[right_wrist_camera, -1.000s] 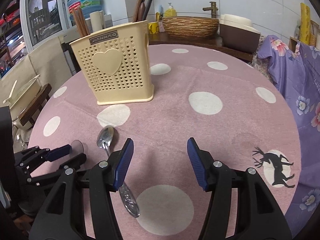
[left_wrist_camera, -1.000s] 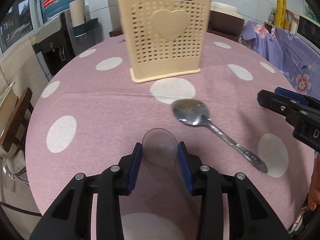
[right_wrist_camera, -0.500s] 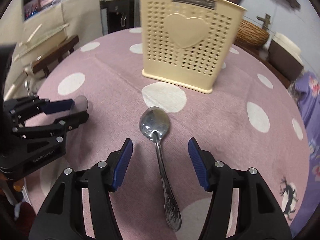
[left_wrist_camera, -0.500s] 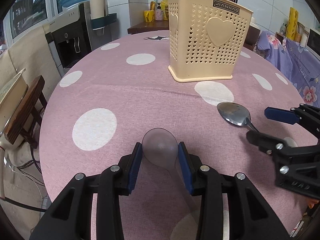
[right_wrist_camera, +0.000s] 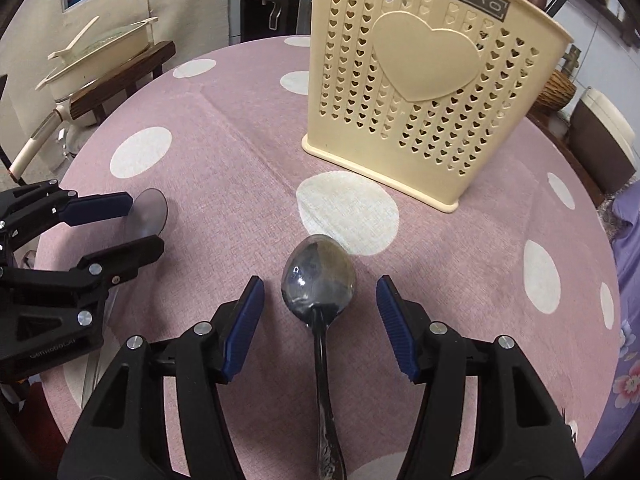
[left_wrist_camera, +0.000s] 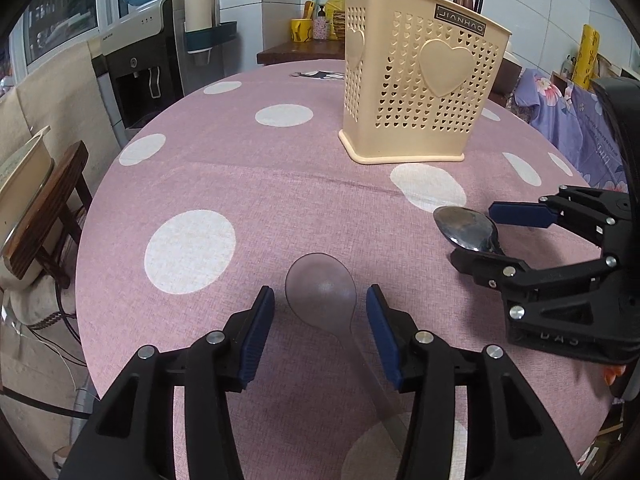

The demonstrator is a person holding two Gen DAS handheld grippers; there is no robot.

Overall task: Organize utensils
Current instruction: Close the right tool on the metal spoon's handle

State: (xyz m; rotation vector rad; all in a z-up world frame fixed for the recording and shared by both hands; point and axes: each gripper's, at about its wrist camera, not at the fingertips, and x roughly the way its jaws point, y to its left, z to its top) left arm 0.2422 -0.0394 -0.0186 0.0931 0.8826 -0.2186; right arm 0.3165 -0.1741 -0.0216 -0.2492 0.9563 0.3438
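Note:
A clear plastic spoon (left_wrist_camera: 322, 294) lies on the pink dotted tablecloth between the fingers of my left gripper (left_wrist_camera: 320, 330), which is open around it; its bowl also shows in the right wrist view (right_wrist_camera: 148, 212). A metal spoon (right_wrist_camera: 318, 284) lies between the fingers of my right gripper (right_wrist_camera: 320, 322), also open; it shows in the left wrist view (left_wrist_camera: 466, 226) too. The cream perforated utensil holder (left_wrist_camera: 420, 92) with a heart stands upright beyond both spoons, with dark utensils in it. The holder (right_wrist_camera: 432, 92) is close ahead of the right gripper.
The round table's edge (left_wrist_camera: 86, 280) runs close on the left. A wooden stool with a cream pot (right_wrist_camera: 104, 56) stands off the table's left side. A water dispenser (left_wrist_camera: 148, 64) and a purple floral cloth (left_wrist_camera: 576, 120) lie beyond the table.
My left gripper has opened off the clear spoon, which now lies on the cloth. My right gripper has moved left and forward to straddle the metal spoon's bowl.

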